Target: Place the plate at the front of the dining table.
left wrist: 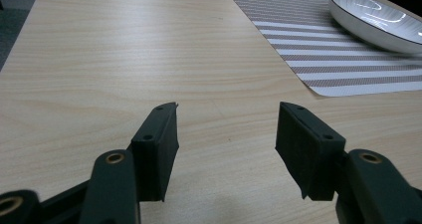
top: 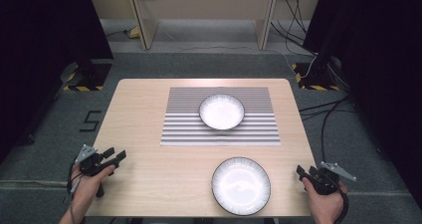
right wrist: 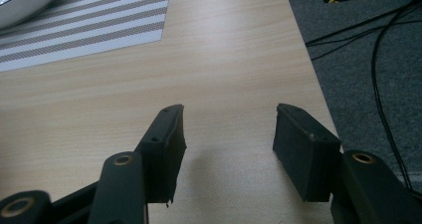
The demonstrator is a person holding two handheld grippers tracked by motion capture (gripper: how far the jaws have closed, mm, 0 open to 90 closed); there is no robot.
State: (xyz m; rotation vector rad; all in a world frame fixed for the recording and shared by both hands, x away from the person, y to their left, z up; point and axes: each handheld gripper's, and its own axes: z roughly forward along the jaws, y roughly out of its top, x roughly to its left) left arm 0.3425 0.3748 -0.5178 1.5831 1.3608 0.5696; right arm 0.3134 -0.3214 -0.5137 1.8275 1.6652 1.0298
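A white bowl (top: 222,111) with a dark rim sits on a striped placemat (top: 220,130) in the middle of the wooden table (top: 144,134). A wider white plate (top: 241,185) with a dark rim lies near the front edge. My left gripper (top: 116,156) hovers at the table's front left corner, open and empty. My right gripper (top: 303,173) is at the front right edge, open too, nothing between its jaws. In the left gripper view the gripper (left wrist: 226,127) faces bare wood, with the bowl (left wrist: 378,22) and placemat (left wrist: 328,50) far right. The right gripper (right wrist: 228,124) looks over the table's right edge.
Grey carpet (top: 348,134) surrounds the table, with black cables (top: 328,112) trailing on the right. Wooden furniture legs (top: 142,20) stand at the back. Black curtains hang on both sides. Bare wood lies between the grippers and the plate.
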